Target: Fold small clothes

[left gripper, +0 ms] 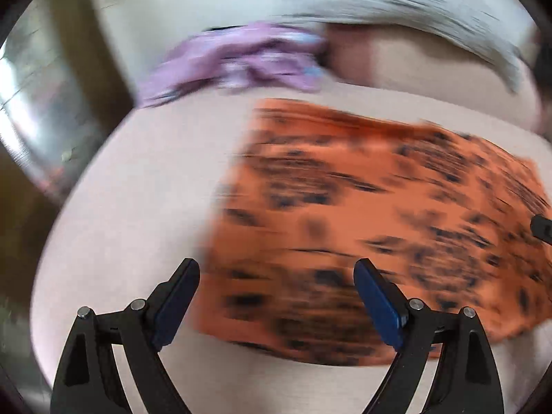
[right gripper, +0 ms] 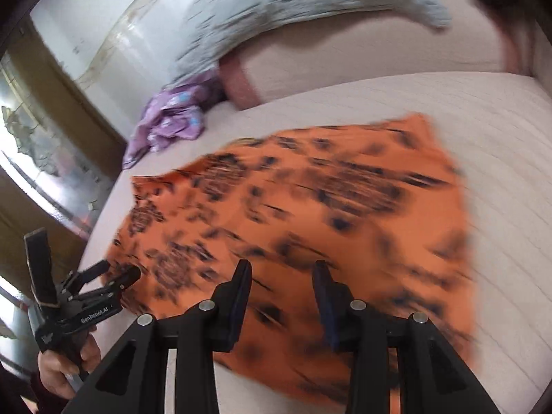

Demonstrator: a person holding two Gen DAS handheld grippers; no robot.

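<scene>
Both views are smeared with motion blur, so the fine detail is lost. The orange cloth (right gripper: 293,220), dark-patterned, lies spread flat on the pale bed (right gripper: 483,131), and it fills the middle of both views.

From the left wrist, the left gripper (left gripper: 276,276) hangs over the cloth's near left edge with its jaws spread wide and nothing between them. The print below is only streaks, so the pattern cannot be read. At the right edge a dark tip pokes in, cut off.

The right wrist shows more. Its right gripper (right gripper: 281,276) sits above the cloth's near side, jaws partly apart, with no fabric pinched between the pads. Only this view shows the left tool whole from outside, at lower left, and the hand (right gripper: 65,362) holding its grip, partly cut off by the frame.

At the bed's far left corner lies a crumpled purple garment (right gripper: 169,120), clearer here than in the left view. Behind it a grey blanket (right gripper: 276,3) lies across the far side. A window (right gripper: 41,145) glares at the left.
</scene>
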